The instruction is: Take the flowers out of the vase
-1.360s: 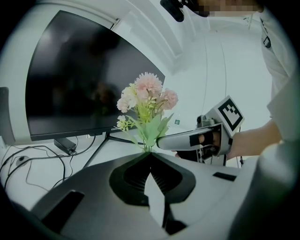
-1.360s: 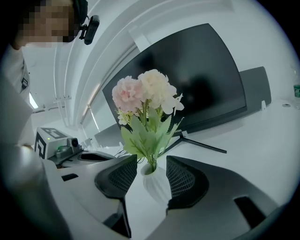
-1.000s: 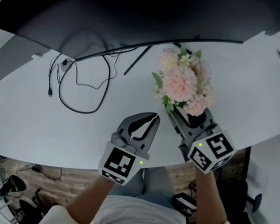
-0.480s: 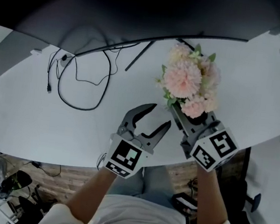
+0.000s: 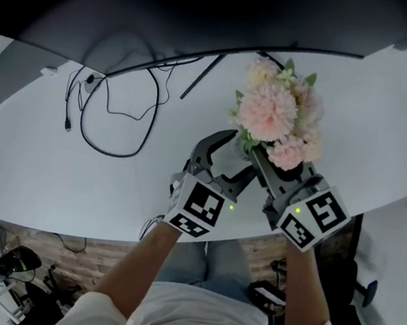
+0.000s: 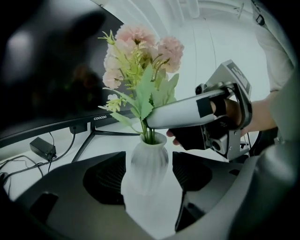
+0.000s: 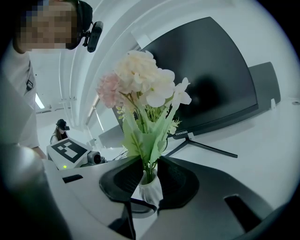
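Observation:
A bunch of pink and cream flowers [image 5: 272, 115] stands in a small white ribbed vase [image 6: 149, 164] on the white desk. In the head view the blooms hide the vase. My left gripper [image 5: 240, 154] has its jaws opening wide, one on each side of the vase body, not pressing it. My right gripper [image 5: 271, 165] reaches in from the right, just above the vase neck. Its jaws are closing around the green stems [image 7: 149, 171], and a narrow gap remains. In the left gripper view one of its fingers [image 6: 180, 112] lies level against the stems.
A large dark monitor [image 5: 206, 19] spans the back of the desk [image 5: 55, 169], with its thin stand foot [image 5: 198, 84] behind the vase. A looped black cable [image 5: 113, 121] lies at the left. The desk's near edge runs just under both grippers.
My left gripper went from shut to wide open and moved forward and right, up to the vase. The right gripper stayed at the stems.

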The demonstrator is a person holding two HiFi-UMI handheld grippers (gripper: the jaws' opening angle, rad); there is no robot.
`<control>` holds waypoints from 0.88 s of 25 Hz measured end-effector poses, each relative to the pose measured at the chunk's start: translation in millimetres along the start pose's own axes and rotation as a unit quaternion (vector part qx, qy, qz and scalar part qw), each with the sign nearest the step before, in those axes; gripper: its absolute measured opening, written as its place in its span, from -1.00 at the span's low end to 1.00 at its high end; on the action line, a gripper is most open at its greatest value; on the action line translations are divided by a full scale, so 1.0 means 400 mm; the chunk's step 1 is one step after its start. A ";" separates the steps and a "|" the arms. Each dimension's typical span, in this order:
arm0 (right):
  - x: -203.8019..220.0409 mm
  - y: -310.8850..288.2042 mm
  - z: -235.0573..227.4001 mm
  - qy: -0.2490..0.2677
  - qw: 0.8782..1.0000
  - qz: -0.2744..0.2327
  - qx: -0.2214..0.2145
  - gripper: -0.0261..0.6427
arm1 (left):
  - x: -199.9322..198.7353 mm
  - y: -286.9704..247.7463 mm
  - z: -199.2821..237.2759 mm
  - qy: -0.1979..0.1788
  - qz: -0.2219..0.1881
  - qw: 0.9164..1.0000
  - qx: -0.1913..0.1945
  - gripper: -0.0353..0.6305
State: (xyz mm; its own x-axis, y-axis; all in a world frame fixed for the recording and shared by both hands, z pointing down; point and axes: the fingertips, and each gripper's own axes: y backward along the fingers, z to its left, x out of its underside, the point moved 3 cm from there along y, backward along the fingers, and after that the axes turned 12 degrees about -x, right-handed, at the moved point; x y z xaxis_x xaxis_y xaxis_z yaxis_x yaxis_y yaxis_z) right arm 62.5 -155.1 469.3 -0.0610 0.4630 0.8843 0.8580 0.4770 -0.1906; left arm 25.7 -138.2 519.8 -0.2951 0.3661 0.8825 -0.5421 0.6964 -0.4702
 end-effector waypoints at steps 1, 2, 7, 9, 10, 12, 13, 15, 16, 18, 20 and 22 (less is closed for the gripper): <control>0.000 0.000 0.001 0.001 1.000 0.000 0.000 -0.59 | 0.003 -0.007 -0.005 -0.006 -0.001 1.000 0.002 0.02; 0.000 0.000 0.001 0.002 1.000 0.001 0.001 -0.61 | 0.006 -0.014 -0.010 -0.010 -0.002 1.000 0.003 0.02; -0.001 0.004 -0.001 0.003 1.000 0.001 0.004 -0.66 | 0.019 -0.035 -0.017 -0.018 0.004 1.000 0.000 -0.02; -0.001 0.004 0.000 0.005 1.000 0.003 0.004 -0.67 | 0.022 -0.036 -0.014 -0.019 0.006 1.000 0.000 -0.06; -0.002 0.004 0.000 0.005 1.000 0.003 0.005 -0.67 | 0.022 -0.036 -0.015 -0.020 0.007 1.000 0.000 -0.06; -0.003 0.005 -0.001 0.005 1.000 0.004 0.006 -0.68 | 0.022 -0.037 -0.017 -0.023 0.007 1.000 0.001 -0.06; -0.003 0.007 -0.001 0.005 1.000 0.004 0.006 -0.68 | 0.021 -0.038 -0.018 -0.024 0.007 1.000 0.001 -0.06; -0.004 0.009 0.000 0.005 1.000 0.004 0.007 -0.69 | 0.020 -0.038 -0.020 -0.024 0.006 1.000 0.001 -0.06; -0.005 0.010 0.000 0.005 1.000 0.004 0.008 -0.69 | 0.020 -0.037 -0.020 -0.024 0.006 1.000 0.001 -0.06; -0.007 0.011 0.000 0.003 1.000 0.002 0.010 -0.69 | 0.021 -0.037 -0.019 -0.024 0.006 1.000 0.000 -0.07; -0.009 0.011 0.001 0.001 1.000 0.000 0.009 -0.70 | 0.024 -0.037 -0.016 -0.023 0.004 1.000 0.001 -0.06; -0.011 0.012 0.003 0.001 1.000 -0.002 0.008 -0.70 | 0.027 -0.037 -0.014 -0.022 0.004 1.000 0.001 -0.06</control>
State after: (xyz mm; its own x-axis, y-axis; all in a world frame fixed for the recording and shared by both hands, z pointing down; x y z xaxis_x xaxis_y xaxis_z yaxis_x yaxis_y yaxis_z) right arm 66.2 -154.0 463.8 -0.0639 0.4592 0.8861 0.8498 0.4906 -0.1930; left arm 35.0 -140.9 536.2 -0.3335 0.3434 0.8780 -0.5422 0.6920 -0.4766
